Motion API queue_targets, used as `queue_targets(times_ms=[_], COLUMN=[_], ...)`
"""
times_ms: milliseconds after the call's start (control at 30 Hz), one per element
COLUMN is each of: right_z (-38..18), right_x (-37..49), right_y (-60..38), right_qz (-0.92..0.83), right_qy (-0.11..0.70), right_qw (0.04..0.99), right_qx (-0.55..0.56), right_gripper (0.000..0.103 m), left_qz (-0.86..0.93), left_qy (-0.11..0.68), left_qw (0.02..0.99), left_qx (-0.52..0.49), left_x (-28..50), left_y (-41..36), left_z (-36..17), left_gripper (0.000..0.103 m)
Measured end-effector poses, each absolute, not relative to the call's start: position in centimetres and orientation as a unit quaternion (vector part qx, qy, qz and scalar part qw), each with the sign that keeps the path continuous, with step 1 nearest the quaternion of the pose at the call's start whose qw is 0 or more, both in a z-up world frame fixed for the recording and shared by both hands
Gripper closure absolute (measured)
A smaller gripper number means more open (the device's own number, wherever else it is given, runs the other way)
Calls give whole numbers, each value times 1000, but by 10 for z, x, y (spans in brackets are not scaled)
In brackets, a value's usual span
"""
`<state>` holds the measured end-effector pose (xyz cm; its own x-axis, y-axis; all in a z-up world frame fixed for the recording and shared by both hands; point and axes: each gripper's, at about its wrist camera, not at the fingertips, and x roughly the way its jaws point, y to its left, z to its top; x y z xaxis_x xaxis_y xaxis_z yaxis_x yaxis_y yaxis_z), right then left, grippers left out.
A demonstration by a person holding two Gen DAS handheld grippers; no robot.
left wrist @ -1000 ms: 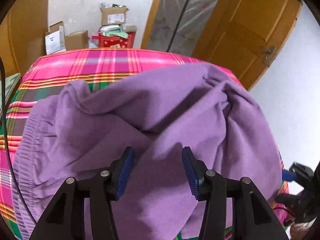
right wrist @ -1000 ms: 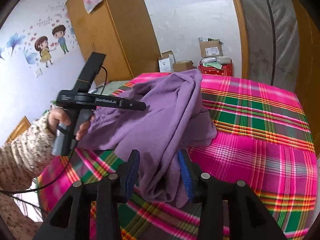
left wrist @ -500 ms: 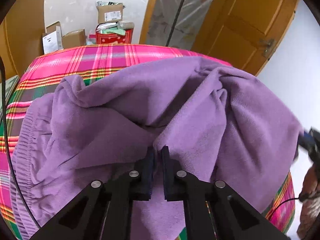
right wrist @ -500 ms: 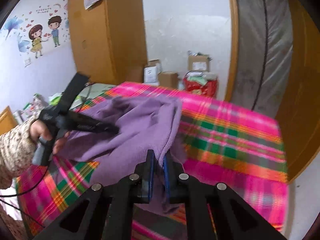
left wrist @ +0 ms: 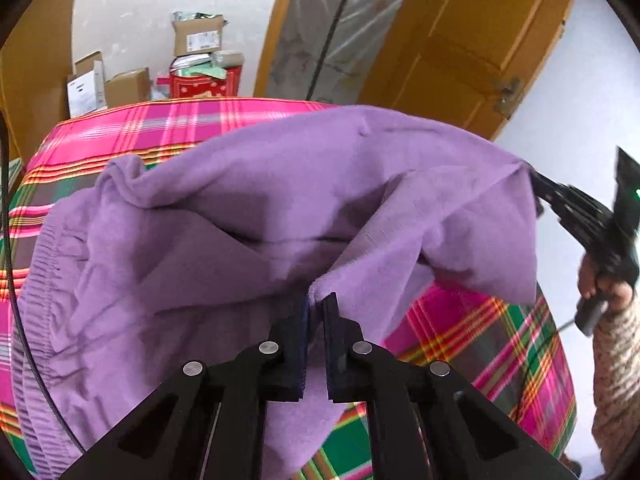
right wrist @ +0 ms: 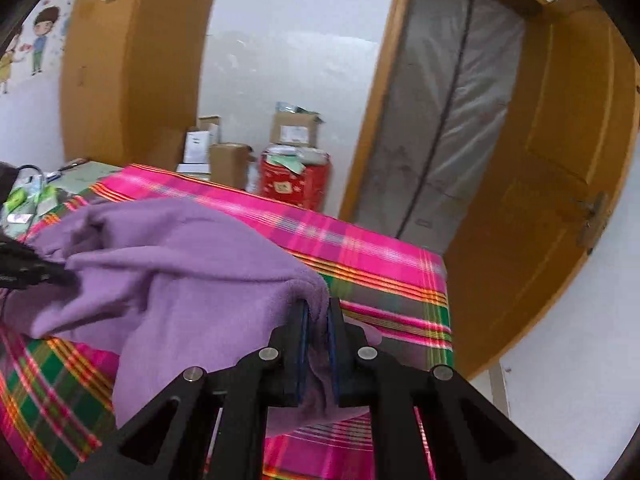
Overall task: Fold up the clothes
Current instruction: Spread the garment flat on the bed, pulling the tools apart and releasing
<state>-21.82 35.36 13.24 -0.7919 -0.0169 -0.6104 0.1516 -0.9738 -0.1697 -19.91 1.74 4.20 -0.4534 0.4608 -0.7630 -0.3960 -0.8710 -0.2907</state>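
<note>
Both hand-held grippers, left and right, are pinching shut on edges of a soft, light, floppy purple garment that is sagging between them at twelve o'clock over the plaid desk.

Garment: purple fleece cloth, matt, soft nap, ribbed elastic hem. Bed cover: woven plaid cloth, pink and green. Left claw: black matt plastic, metal rivets, blue ridged pads. Door: glossy varnished wood. Boxes: brown cardboard.

One purple garment, two claws, several boxes.
</note>
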Motion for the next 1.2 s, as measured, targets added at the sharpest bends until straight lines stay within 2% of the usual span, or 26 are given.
queue_targets(times_ms=[300, 500, 700, 800, 867, 900, 933, 1000, 1200], right_z=[113, 130, 151, 166, 178, 182, 186, 187, 149], right_x=[-232, -214, -176, -153, -138, -132, -124, -116, -116], right_y=[372, 401, 402, 394, 386, 383, 379, 368, 324], right_qz=[-937, -942, -943, -941, -934, -933, -930, -921, -897], right_qy=[103, 34, -5, -20, -38, -42, -48, -60, -88], right_qw=[12, 6, 49, 81, 120, 128, 139, 164, 206], right_qx=[333, 333, 329, 327, 333, 334, 336, 349, 381], right_gripper=[89, 88, 87, 87, 85, 82, 74, 66, 65], left_qz=[848, 846, 844, 845, 850, 852, 855, 863, 865], left_qy=[-26, -34, -49, -64, -74, -79, -84, -104, -178], left_qw=[263, 272, 266, 258, 245, 238, 231, 205, 126], left_qx=[-460, -458, -463, -464, -461, -459, -457, -450, -451], left_x=[-182, -169, -148, -130, -117, -110, -103, -88, -54], left_y=[27, 25, 9, -9, -26, -35, -44, -68, -136], left_z=[42, 45, 47, 51, 55, 58, 60, 64, 54], left_gripper=[96, 96, 96, 89, 78, 76, 73, 71, 66])
